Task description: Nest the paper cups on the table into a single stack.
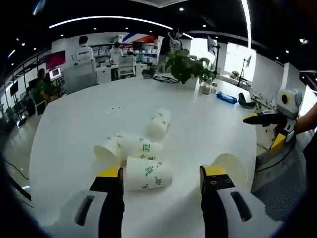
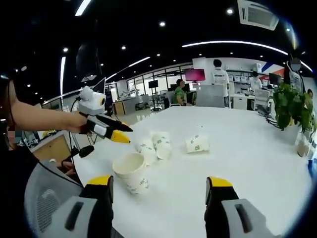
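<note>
Several white paper cups with green prints lie on the round white table [image 1: 89, 114]. One lying cup [image 1: 147, 174] rests just beyond my left gripper [image 1: 162, 172], which is open with nothing held. Two more cups [image 1: 128, 147] lie end to end behind it, and a further cup [image 1: 159, 122] lies farther off. An upright cup [image 1: 232, 167] stands by the table edge beside the right jaw. In the right gripper view this upright cup [image 2: 131, 171] stands just ahead of my open right gripper [image 2: 158, 182]. Lying cups [image 2: 154, 146] and one apart [image 2: 197, 144] sit behind it.
A potted plant [image 1: 188, 64] and a blue item [image 1: 226, 97] sit at the far side of the table. A grey mesh chair [image 2: 47, 198] stands at the near edge. A hand holds the left gripper [image 2: 118, 133] over the table edge. People and desks fill the office behind.
</note>
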Demonstrator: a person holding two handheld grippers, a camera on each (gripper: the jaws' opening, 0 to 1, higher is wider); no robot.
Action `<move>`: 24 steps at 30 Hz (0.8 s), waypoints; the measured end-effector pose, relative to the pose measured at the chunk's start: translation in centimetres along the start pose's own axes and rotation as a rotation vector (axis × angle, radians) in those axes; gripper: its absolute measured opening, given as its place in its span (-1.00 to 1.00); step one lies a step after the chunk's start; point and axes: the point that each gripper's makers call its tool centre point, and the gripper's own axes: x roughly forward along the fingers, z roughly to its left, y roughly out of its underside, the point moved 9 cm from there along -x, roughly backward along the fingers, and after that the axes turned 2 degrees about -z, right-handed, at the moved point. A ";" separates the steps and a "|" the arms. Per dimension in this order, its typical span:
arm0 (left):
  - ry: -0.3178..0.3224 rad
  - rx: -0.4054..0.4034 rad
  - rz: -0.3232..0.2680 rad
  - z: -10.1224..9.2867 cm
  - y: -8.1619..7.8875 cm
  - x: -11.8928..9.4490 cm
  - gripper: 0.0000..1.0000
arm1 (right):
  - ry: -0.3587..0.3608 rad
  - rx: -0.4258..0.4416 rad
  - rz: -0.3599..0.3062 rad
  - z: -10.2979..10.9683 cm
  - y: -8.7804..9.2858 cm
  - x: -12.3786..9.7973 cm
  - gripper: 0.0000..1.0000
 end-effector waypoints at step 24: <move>-0.020 -0.089 0.057 1.9 1.9 3.1 0.02 | 0.015 0.025 0.011 -0.3 0.2 0.0 0.48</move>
